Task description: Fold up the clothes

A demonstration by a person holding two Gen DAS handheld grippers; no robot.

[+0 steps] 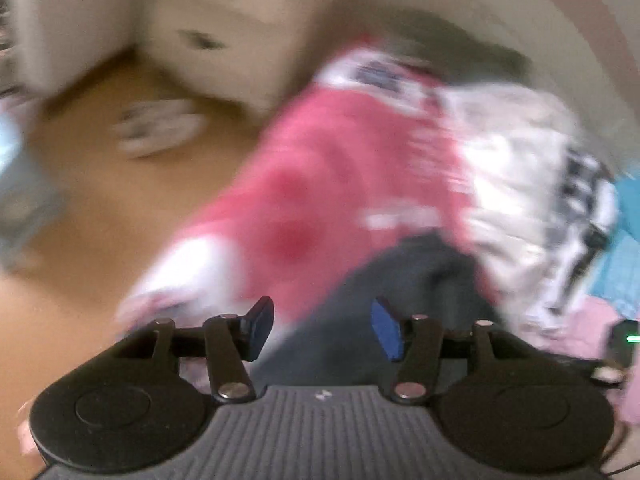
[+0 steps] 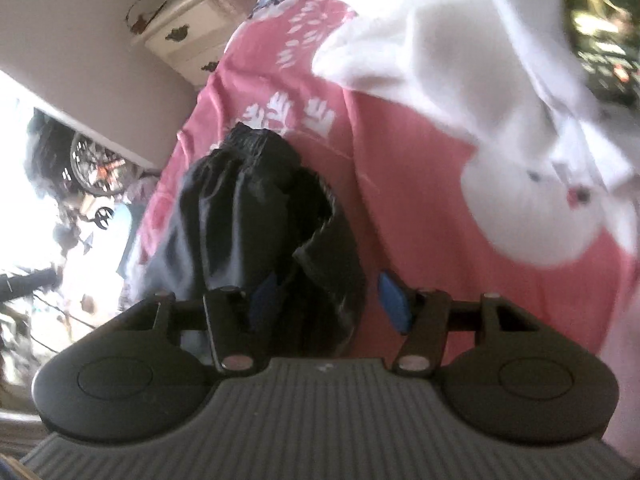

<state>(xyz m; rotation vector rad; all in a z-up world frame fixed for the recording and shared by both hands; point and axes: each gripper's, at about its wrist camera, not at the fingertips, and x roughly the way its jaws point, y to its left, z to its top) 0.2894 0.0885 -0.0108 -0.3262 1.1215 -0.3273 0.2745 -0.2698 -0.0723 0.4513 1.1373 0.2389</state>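
Garment between folds, as we read it: both grippers stand spread with nothing pinched, and the dark garment (image 2: 256,216) lies bunched on the pink bedspread (image 2: 400,184), so we judge that it is lying loose with a fresh grasp yet to come. In the right wrist view the right gripper (image 2: 334,304) hangs just over the near end of that dark cloth; its blue pads (image 2: 394,302) are apart, the left one partly hidden against the fabric, and no cloth is clamped between them. In the left wrist view the left gripper (image 1: 322,330) is likewise spread, blue pads clear of one another, with dark cloth (image 1: 400,276) lying below and beyond the gap; heavy blur there keeps us from saying whether it is the same piece, though it looks so. A white garment (image 2: 460,60) lies on the bedspread just beyond and to the right in the right view, apart from the dark one; a pale checked heap (image 1: 540,160) sits far right in the left view. A white drawer unit (image 2: 188,44) stands beside the bed. The dark garment is crumpled, not squared, so we count the folding as early. The next move, in our judgement, calls for each gripper to find a separate edge or corner of the dark cloth, pinch a single layer, and draw it flat before folding; slippery, gathered fabric may give two layers at once.
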